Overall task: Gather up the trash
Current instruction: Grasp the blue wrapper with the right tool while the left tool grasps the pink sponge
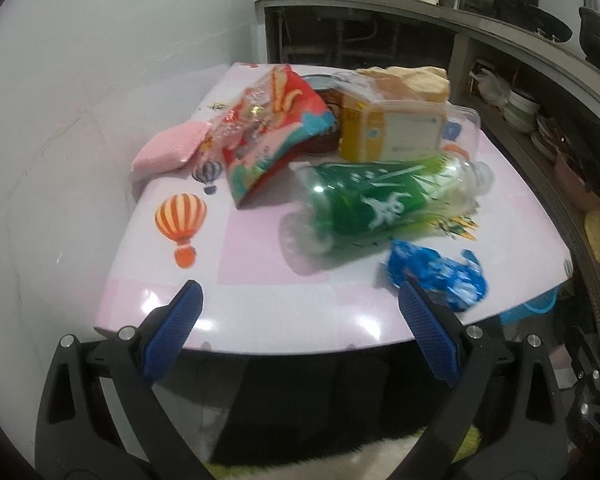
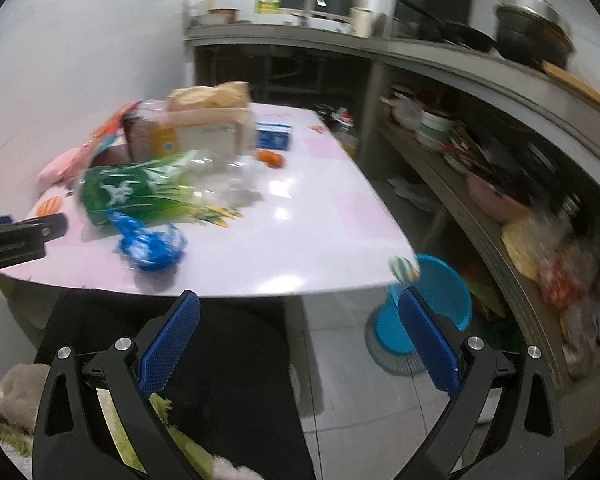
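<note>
On the table (image 1: 260, 320), going left to right, a pink sponge (image 1: 168, 148) sits at the left edge, then a red snack bag (image 1: 272, 128), then a green bottle (image 1: 380, 200) lying with its long axis across the table, cap end rightward. A crumpled blue wrapper (image 1: 440, 276) lies at the near edge, just beyond the left gripper (image 1: 300, 304), whose jaws stand wide apart and empty. The right gripper (image 2: 300, 316), equally spread and empty, hangs off the near right corner over open floor, so the left looks nearer, with bare tabletop before it.
</note>
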A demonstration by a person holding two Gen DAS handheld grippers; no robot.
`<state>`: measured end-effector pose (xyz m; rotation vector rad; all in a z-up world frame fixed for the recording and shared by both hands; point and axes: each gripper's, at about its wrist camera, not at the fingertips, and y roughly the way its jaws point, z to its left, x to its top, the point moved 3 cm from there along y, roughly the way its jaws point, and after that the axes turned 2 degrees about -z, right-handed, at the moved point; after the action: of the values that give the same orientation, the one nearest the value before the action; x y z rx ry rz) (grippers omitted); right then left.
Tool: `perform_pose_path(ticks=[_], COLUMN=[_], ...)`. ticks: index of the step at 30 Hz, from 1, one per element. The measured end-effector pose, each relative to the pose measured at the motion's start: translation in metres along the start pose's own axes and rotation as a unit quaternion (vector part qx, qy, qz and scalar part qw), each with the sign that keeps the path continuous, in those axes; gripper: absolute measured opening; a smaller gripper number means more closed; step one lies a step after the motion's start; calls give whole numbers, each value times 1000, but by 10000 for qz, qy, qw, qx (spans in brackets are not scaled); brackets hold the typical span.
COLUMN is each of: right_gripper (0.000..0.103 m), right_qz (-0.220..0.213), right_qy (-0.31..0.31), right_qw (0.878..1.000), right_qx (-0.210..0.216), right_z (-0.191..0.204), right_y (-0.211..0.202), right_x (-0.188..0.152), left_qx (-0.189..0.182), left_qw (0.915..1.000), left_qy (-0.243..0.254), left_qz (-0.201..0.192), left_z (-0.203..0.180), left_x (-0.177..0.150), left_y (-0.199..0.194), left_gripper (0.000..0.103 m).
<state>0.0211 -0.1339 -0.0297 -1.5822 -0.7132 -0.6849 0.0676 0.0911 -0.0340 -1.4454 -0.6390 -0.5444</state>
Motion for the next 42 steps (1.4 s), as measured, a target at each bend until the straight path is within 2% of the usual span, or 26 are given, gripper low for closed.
perform_pose_path(ticks=[6, 9, 10, 12, 15, 17, 21, 26, 33, 35, 38, 40, 42], right_gripper=[96, 94, 94, 92, 85, 81, 75, 67, 47, 43, 41, 41, 41], right_qz=[-81, -62, -59, -40, 67, 144, 292, 544, 816, 857, 881, 898, 910], right_qy=[-457, -615, -640, -718, -962, -1185, -1673, -1986, -1982, -1929, -1811, -1705, -1637], right_qw=[9965, 9934, 9923, 9899, 9844, 9793, 9648, 9540, 9471, 9463, 9465, 9465, 9463], right_qx=[692, 969, 1059, 1220, 1470, 1633, 2007, 2180, 2387, 2448, 2522, 2587, 2634], right_z=[34, 48, 50, 54, 61, 68, 85, 99, 109, 109, 108, 106, 105], right_y=[14, 21, 24, 29, 39, 47, 65, 90, 108, 112, 116, 119, 122], right_x=[20, 28, 31, 34, 33, 32, 34, 39, 36, 36, 34, 33, 34], left_qx=[-222, -648, -1003, -1396, -1770, -1800, -1620, -1331, -675, -291, 328, 849, 1216], left_qw=[9995, 9974, 9940, 9889, 9827, 9818, 9831, 9849, 9892, 9902, 9893, 9849, 9796], left_qy=[168, 170, 238, 291, 222, 200, 249, 203, -137, -128, 216, 626, 958], left_qz=[-123, -268, -370, -426, -505, -571, -816, -1091, -1291, -1362, -1406, -1372, -1283], left_z=[10, 11, 9, 4, 5, 7, 16, 35, 72, 84, 90, 92, 93], left_x=[3, 2, 1, 1, 2, 3, 10, 24, 52, 62, 75, 80, 82], left_y=[10, 10, 9, 8, 9, 9, 6, 5, 20, 25, 35, 48, 60], left_gripper=[94, 94, 94, 94, 94, 94, 94, 94, 94, 93, 82, 75, 66])
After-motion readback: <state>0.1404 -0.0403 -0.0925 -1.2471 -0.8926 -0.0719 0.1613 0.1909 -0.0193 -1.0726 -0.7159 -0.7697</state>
